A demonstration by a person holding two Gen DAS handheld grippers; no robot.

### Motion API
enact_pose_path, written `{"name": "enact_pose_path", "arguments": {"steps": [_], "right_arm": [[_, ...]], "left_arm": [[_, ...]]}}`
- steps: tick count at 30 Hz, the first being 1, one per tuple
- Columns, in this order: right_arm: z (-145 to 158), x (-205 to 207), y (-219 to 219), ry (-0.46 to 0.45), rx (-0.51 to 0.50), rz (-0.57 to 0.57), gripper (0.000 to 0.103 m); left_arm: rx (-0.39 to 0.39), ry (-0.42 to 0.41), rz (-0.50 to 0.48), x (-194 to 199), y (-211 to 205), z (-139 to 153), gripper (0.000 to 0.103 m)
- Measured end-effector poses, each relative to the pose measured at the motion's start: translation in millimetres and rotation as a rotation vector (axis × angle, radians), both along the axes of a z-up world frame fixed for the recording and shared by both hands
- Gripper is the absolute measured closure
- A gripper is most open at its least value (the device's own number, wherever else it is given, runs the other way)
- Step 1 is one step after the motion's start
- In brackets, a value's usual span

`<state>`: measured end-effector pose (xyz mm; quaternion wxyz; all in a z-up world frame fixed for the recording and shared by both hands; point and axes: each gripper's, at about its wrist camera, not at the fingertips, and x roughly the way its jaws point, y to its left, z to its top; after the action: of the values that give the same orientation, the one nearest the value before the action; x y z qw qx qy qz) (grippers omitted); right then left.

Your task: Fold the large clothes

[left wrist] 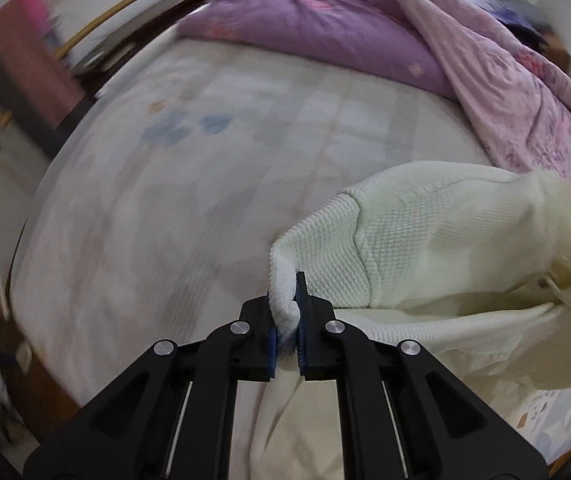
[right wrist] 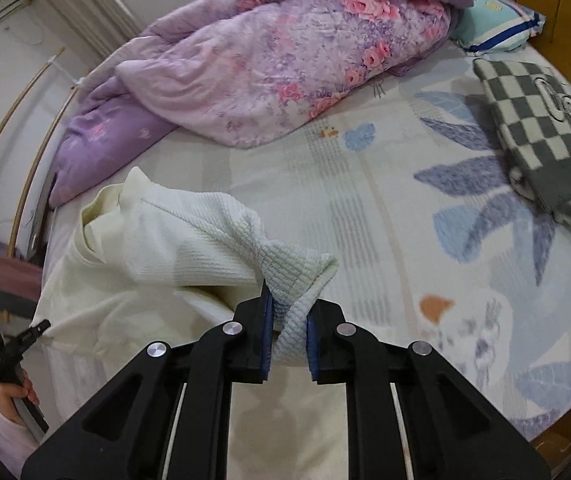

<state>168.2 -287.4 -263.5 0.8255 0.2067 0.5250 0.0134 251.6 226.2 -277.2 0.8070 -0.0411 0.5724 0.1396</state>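
Above the bed, the left hand-held gripper and right hand-held gripper each clench a ribbed edge of the cream garment, bare sheet between it and the purple quilt.

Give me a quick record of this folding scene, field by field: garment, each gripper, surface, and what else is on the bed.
garment: cream waffle-knit top, lifted off the bed
left gripper: shut on a bunched edge of the top
right gripper: shut on another bunched edge
surface: bed sheet with blue leaf print
other items: purple floral quilt, checkered folded cloth, striped pillow
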Motion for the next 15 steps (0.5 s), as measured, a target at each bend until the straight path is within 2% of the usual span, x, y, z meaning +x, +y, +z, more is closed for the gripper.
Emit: {"name": "enact_pose_path", "arguments": {"steps": [3, 6, 8, 10, 11, 13, 15], "right_arm": [[-20.0, -62.1, 2.1, 0.017, 0.002, 0.023, 0.090], [-70.9, -115.4, 6.3, 0.123, -0.015, 0.047, 0.088], [-116.5, -143.7, 11.1, 0.270, -0.039, 0.064, 0.081], [-155.8, -171.8, 16.4, 0.464, -0.008, 0.069, 0.081], [-158.0, -180.8, 17.4, 0.486, 0.012, 0.053, 0.081], [-144.8, -194.5, 18.7, 0.448, 0.065, 0.022, 0.080], [-128.8, -196.0, 19.9, 0.395, 0.091, 0.012, 0.068]], "left_arm": [[-0.001, 0.065, 0.067, -58.2, 10.4, -12.9, 0.096], [-0.049, 0.179, 0.119, -118.3, 19.2, -52.8, 0.096], [-0.116, 0.312, 0.128, -158.6, 20.5, -93.5, 0.095], [-0.156, 0.411, 0.121, -185.9, 19.0, -113.1, 0.091], [-0.162, 0.465, 0.108, -199.6, 15.5, -118.4, 0.090], [-0.165, 0.496, 0.079, -210.4, 11.2, -114.8, 0.089], [-0.196, 0.501, 0.024, -213.3, 3.3, -101.5, 0.089]]}}
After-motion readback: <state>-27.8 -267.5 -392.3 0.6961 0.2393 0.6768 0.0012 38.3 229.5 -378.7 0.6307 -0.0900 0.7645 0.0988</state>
